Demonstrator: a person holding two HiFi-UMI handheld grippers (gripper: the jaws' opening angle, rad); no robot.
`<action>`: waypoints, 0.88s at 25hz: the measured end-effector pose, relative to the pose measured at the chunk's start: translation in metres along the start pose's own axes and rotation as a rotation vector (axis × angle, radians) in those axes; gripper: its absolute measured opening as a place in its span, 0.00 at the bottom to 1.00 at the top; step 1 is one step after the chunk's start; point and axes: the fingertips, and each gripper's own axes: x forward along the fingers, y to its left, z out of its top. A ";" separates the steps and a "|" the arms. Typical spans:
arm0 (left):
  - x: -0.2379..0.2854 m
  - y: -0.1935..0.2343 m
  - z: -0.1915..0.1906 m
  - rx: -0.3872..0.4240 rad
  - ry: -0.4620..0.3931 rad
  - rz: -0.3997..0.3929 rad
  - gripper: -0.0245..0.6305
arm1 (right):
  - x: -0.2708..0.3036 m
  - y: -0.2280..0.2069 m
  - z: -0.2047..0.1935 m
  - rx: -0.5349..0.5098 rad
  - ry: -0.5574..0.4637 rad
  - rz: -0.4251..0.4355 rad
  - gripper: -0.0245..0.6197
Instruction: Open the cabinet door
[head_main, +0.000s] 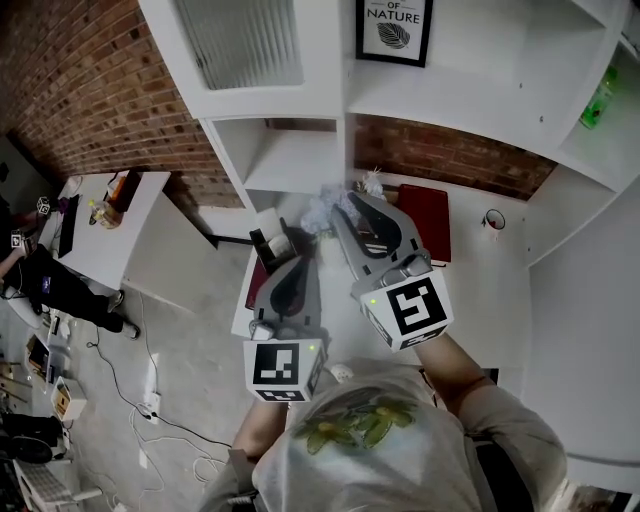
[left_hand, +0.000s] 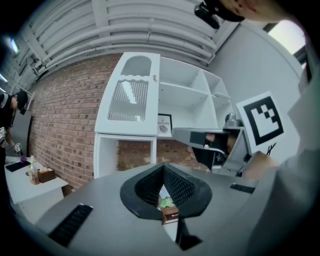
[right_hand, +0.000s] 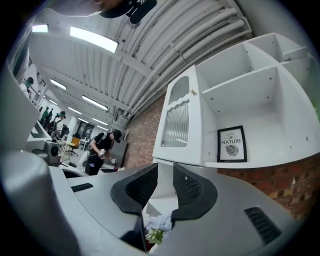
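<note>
The white cabinet door (head_main: 240, 40) with its ribbed glass panel stands swung out to the left of the white shelf unit (head_main: 470, 70). It also shows in the left gripper view (left_hand: 129, 97) and the right gripper view (right_hand: 177, 122), with a small knob (right_hand: 191, 91) near its edge. My right gripper (head_main: 350, 205) hangs below and apart from the door, its jaws open with a gap and nothing between them (right_hand: 165, 172). My left gripper (head_main: 300, 265) sits lower left of it, with its pads meeting at the tips (left_hand: 163, 167) and holding nothing.
A framed "NATURE" print (head_main: 394, 30) leans inside the open compartment. On the counter below lie a dark red book (head_main: 425, 220) and pale flowers (head_main: 325, 205). A green bottle (head_main: 600, 97) stands on a right shelf. A white side table (head_main: 130, 215) and a person (head_main: 50, 280) are at left.
</note>
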 end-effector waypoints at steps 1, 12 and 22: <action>0.003 0.000 -0.001 0.000 0.003 -0.006 0.05 | 0.003 -0.005 0.003 -0.010 -0.006 -0.009 0.16; 0.024 0.008 -0.015 -0.003 0.044 -0.033 0.05 | 0.043 -0.047 0.006 0.039 -0.020 -0.043 0.22; 0.033 0.007 -0.027 -0.013 0.087 -0.073 0.05 | 0.086 -0.073 -0.013 0.062 0.012 -0.050 0.26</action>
